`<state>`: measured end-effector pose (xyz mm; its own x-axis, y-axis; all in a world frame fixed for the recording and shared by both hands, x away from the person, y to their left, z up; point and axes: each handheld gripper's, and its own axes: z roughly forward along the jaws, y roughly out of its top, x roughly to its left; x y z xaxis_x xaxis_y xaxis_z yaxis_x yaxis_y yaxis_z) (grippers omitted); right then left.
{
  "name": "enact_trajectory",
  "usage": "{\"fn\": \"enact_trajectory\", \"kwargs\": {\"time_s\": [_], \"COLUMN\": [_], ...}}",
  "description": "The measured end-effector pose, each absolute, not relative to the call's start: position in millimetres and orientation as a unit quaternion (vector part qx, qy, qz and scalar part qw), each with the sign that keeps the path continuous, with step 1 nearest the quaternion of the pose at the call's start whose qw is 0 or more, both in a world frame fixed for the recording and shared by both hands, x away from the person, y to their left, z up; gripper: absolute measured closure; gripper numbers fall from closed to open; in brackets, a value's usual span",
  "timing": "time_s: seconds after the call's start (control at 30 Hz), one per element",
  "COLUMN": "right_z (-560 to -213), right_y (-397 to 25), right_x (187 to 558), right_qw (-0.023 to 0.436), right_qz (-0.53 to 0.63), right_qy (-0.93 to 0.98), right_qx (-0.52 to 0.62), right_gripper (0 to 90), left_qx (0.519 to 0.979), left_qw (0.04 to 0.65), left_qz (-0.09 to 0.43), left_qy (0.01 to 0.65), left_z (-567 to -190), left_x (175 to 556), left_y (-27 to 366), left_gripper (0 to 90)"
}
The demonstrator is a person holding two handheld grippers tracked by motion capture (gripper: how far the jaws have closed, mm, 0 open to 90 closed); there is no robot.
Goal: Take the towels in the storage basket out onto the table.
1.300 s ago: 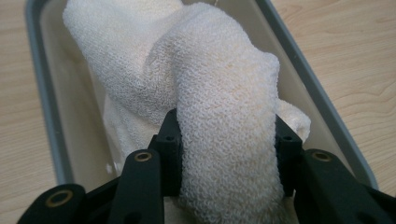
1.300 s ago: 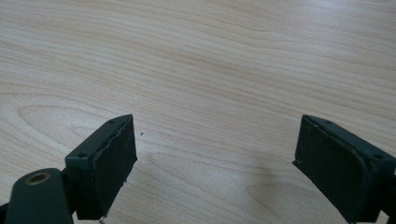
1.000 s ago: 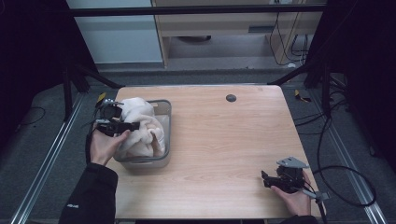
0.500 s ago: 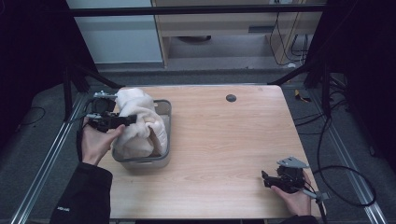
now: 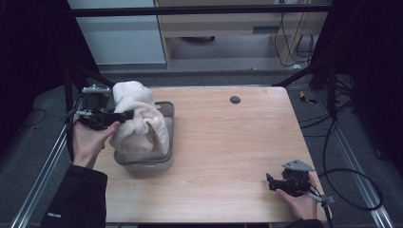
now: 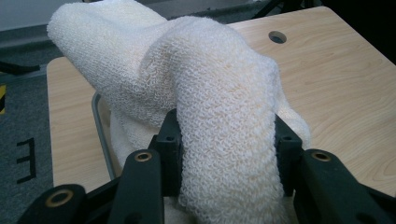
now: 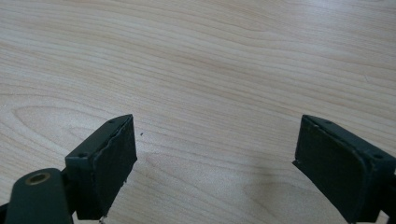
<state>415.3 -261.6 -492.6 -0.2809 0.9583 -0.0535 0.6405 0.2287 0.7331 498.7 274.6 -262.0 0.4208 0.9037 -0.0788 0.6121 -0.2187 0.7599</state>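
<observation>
A white knitted towel [image 5: 138, 121] rises out of a shallow grey metal tray [image 5: 167, 110] at the table's left side. My left gripper [image 5: 124, 115] is shut on a thick fold of the towel [image 6: 219, 135], holding it up above the tray; most of the cloth still hangs down into it. In the left gripper view the fold bulges between both black jaws. My right gripper [image 5: 272, 183] rests low at the table's front right corner, open, with bare wood between its pads [image 7: 112, 163].
The wooden table [image 5: 237, 142] has a dark round hole [image 5: 235, 99] near its back edge. A black cable [image 5: 351, 190] trails from the right gripper off the table's right side. Metal frame rails [image 5: 43, 175] run along the left, with grey floor around.
My left gripper has moved left and up, lifting the towel higher out of the tray. The tray has shifted slightly. The right gripper has stayed still.
</observation>
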Motion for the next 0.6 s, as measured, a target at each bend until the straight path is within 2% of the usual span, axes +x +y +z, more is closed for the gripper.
{"fn": "enact_trajectory", "kwargs": {"time_s": [0.6], "right_z": [-492.2], "right_y": [-262.1], "right_x": [415.0], "right_qw": [0.260], "right_qz": [0.307], "right_qy": [0.738], "right_qx": [0.541], "right_gripper": [12.5], "left_qx": [0.776], "left_qw": [0.378], "left_qz": [0.194], "left_qy": [0.466], "left_z": [-235.6], "left_x": [481.8], "left_y": [260.4], "left_gripper": [57.1]}}
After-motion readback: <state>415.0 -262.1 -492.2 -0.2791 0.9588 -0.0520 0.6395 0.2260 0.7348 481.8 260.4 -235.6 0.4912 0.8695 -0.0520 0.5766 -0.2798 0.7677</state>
